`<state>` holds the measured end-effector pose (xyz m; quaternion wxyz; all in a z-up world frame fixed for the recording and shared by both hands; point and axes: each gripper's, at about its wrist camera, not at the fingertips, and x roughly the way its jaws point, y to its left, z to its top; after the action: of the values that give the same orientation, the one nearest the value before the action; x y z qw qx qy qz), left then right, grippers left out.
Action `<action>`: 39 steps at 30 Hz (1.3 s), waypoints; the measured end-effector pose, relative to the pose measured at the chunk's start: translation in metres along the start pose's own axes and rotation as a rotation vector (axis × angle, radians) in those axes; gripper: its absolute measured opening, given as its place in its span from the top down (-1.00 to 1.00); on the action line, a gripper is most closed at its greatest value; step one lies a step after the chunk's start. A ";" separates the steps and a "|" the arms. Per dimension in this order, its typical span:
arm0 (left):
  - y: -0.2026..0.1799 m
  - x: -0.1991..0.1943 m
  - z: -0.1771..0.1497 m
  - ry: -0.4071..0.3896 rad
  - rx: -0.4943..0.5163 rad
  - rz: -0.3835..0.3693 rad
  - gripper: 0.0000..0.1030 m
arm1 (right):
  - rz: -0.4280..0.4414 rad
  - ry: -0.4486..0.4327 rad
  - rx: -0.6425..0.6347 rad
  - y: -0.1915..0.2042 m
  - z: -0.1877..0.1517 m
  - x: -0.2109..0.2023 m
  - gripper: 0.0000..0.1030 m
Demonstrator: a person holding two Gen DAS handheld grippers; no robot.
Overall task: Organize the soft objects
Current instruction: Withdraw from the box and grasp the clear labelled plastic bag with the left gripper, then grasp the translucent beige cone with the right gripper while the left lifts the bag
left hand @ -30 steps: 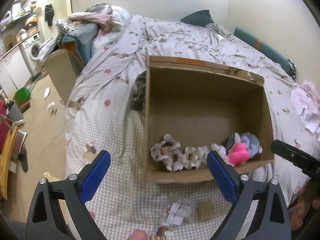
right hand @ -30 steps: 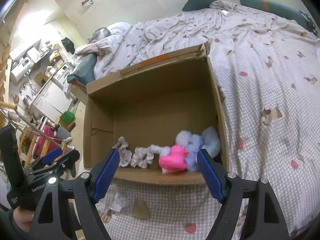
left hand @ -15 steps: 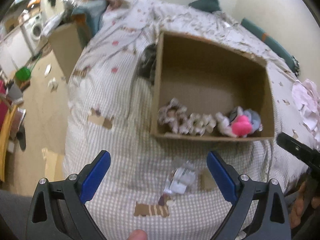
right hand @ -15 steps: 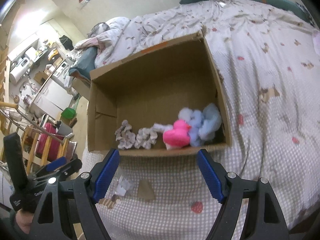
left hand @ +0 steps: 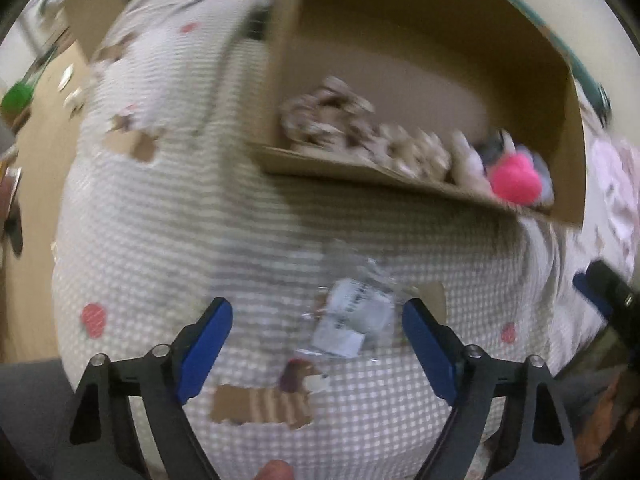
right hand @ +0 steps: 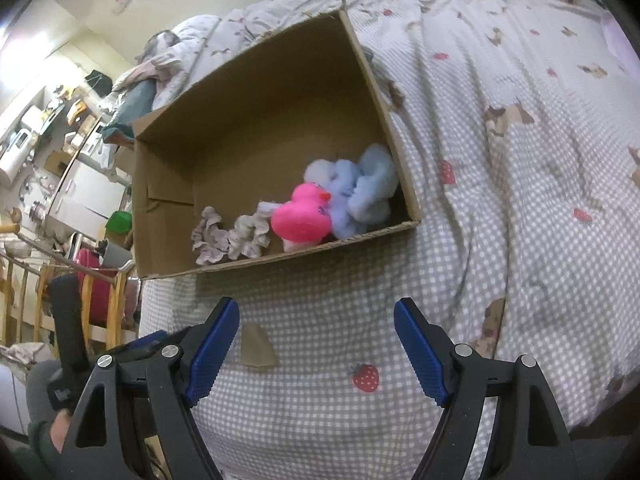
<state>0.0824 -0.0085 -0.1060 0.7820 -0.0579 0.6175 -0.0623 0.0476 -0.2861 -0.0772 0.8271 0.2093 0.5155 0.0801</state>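
Observation:
An open cardboard box (right hand: 256, 92) stands on the bed and also shows in the left wrist view (left hand: 560, 92). Inside lie a pink plush duck (right hand: 302, 218), a pale blue plush (right hand: 360, 188) and grey-beige scrunchies (right hand: 228, 236); the duck (left hand: 514, 180) and scrunchies (left hand: 360, 128) show blurred in the left view. My left gripper (left hand: 318, 342) is open and empty, just above a clear plastic packet (left hand: 348, 316) on the bedspread. My right gripper (right hand: 316, 340) is open and empty, in front of the box.
The checked bedspread (right hand: 500, 200) with dog and strawberry prints covers the bed. The bed's edge drops to the floor at left (left hand: 36, 128), where a green object (left hand: 16, 98) lies. Clutter, a pink item (right hand: 94, 288) and wooden rails stand at left.
Both grippers have pulled back and tilted down from the box. The left one now hangs over the plastic packet, its view blurred by motion. Both stay open.

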 end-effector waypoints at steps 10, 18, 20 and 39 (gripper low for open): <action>-0.017 0.029 -0.005 0.055 0.043 -0.039 0.15 | -0.001 0.005 -0.016 0.005 0.002 0.004 -0.64; -0.028 0.041 -0.004 0.072 0.060 -0.047 0.30 | -0.019 0.019 -0.031 0.009 -0.001 0.011 -0.64; -0.026 0.040 -0.002 0.073 0.049 -0.056 0.35 | -0.026 0.021 -0.036 0.010 -0.001 0.013 -0.64; 0.006 -0.042 0.002 -0.098 -0.011 0.054 0.83 | 0.036 0.310 -0.198 0.075 -0.022 0.106 -0.18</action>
<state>0.0751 0.0045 -0.0657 0.8123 -0.0485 0.5802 -0.0346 0.0829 -0.1762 -0.1403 0.7528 0.1213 0.6225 0.1765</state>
